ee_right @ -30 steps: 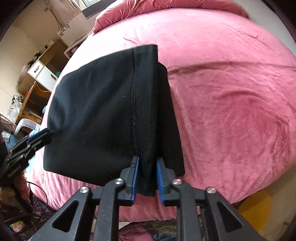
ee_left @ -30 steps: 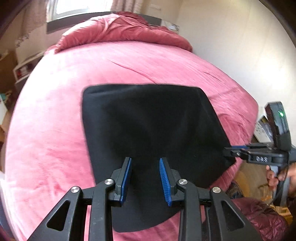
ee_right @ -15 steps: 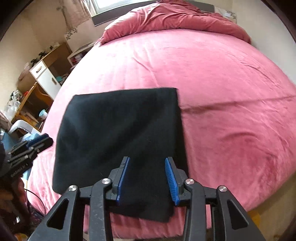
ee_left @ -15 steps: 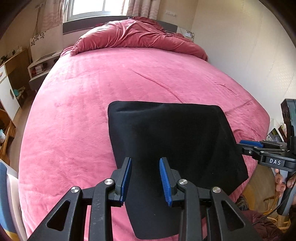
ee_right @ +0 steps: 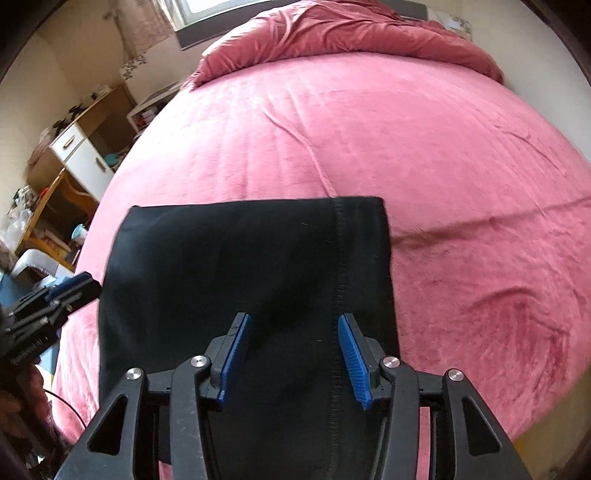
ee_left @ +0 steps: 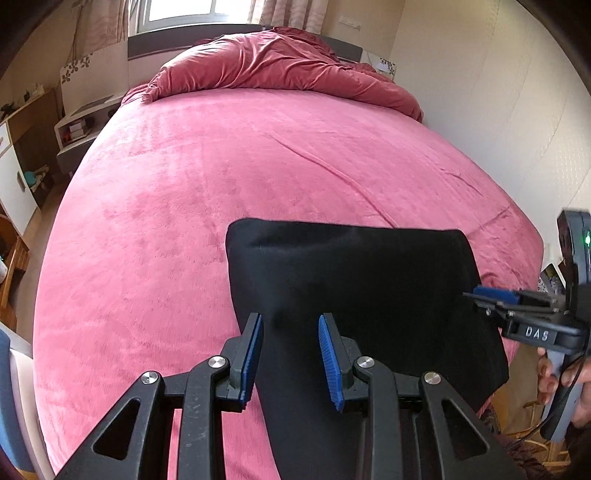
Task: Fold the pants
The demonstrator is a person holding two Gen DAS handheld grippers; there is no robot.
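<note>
The black pants (ee_left: 354, 288) lie folded flat at the near edge of the pink bed (ee_left: 221, 177), their near end hanging over the edge. In the right wrist view the pants (ee_right: 240, 266) show a seam running down their right side. My left gripper (ee_left: 290, 356) is open and empty, held above the pants' left part. My right gripper (ee_right: 291, 354) is open and empty above the pants' near edge. The right gripper shows in the left wrist view (ee_left: 480, 295) beside the pants' right edge. The left gripper shows in the right wrist view (ee_right: 77, 286) at the pants' left edge.
A crumpled red duvet (ee_left: 280, 70) lies at the head of the bed. A bedside shelf (ee_left: 79, 125) and wooden cupboards (ee_right: 77, 147) stand to the left. A white wall (ee_left: 498, 110) runs along the right. A window (ee_left: 192, 11) is behind the headboard.
My right gripper has opened and let go of the pants' edge, which dropped flat onto the bed. Both grippers have pulled back and risen, so the pants look farther away.
</note>
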